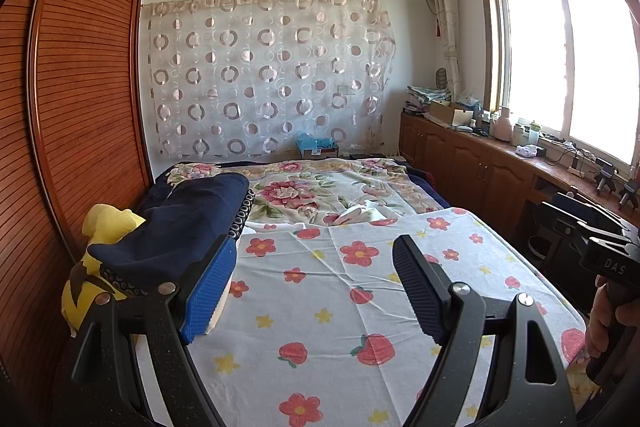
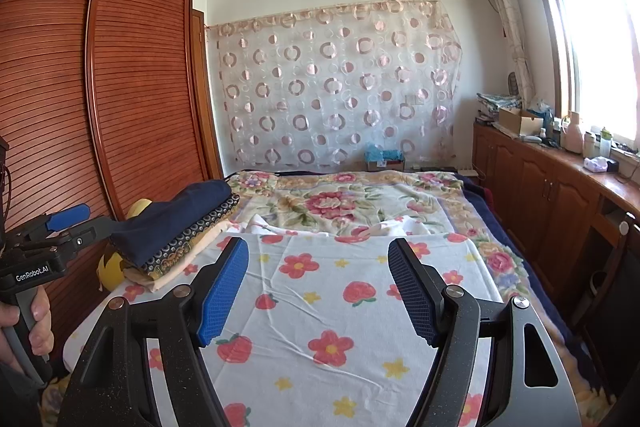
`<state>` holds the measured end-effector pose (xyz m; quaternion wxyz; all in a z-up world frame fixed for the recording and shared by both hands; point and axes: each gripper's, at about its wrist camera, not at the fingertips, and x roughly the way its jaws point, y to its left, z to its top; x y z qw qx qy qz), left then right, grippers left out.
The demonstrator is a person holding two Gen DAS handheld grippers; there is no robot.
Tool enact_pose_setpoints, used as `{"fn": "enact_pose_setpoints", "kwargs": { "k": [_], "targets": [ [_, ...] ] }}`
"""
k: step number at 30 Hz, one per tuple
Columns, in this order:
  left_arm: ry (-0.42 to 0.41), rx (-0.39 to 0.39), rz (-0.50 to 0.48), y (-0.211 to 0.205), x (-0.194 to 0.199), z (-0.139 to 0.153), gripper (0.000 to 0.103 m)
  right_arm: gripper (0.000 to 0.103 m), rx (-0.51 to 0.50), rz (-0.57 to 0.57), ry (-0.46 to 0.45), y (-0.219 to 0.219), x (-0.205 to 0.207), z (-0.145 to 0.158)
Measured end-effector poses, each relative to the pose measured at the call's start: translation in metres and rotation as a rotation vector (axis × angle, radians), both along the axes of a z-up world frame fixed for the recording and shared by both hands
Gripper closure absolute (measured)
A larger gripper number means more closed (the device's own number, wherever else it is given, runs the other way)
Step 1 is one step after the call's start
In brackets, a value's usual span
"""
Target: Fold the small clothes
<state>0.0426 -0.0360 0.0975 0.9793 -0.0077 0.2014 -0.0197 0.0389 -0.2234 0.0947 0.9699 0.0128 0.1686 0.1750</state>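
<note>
1. Left wrist view: the left gripper (image 1: 314, 287) has its jaws wide apart with nothing between them; one pad is blue and grid-textured, the other black and ribbed. Under it lies a thin, creased white cloth (image 1: 340, 307) printed with red flowers, strawberries and yellow stars, spread flat on the bed (image 1: 352, 183). The stack of folded clothes (image 1: 180, 227), dark navy on top, sits at the left beside a yellow plush toy (image 1: 106, 227).

2. Right wrist view: the right gripper (image 2: 318, 291) is also wide open and empty, with blue textured pads. The stack of folded clothes lies at the left edge of the bed, near the slatted wooden wardrobe (image 2: 120, 99). A sheer curtain (image 2: 340, 87) with rings covers the far wall.
</note>
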Motion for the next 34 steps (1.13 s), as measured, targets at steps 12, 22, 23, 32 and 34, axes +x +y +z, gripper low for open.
{"fn": "enact_pose_setpoints", "kwargs": {
  "k": [12, 22, 23, 32, 34],
  "targets": [
    [-0.001, 0.000, 0.001, -0.0001, 0.0000, 0.0001, 0.022, 0.029, 0.002, -0.002, -0.002, -0.0018, 0.0017, -0.0009],
    [0.000, 0.001, 0.000, 0.0003, 0.0001, -0.0009, 0.022, 0.029, 0.002, -0.002, -0.002, -0.0019, 0.0013, -0.0018],
    [0.000, 0.002, 0.000, 0.0003, 0.0001, -0.0010, 0.022, 0.029, 0.003, -0.002, -0.002, -0.0022, 0.0017, -0.0015],
    [-0.001, 0.002, 0.000, 0.0003, 0.0000, -0.0012, 0.022, 0.029, 0.002, -0.001, -0.002, -0.0025, 0.0016, -0.0022],
    [0.000, 0.001, -0.001, 0.0004, 0.0000, -0.0013, 0.022, 0.029, 0.003, 0.000, -0.002, -0.0028, 0.0018, -0.0020]
  ]
}}
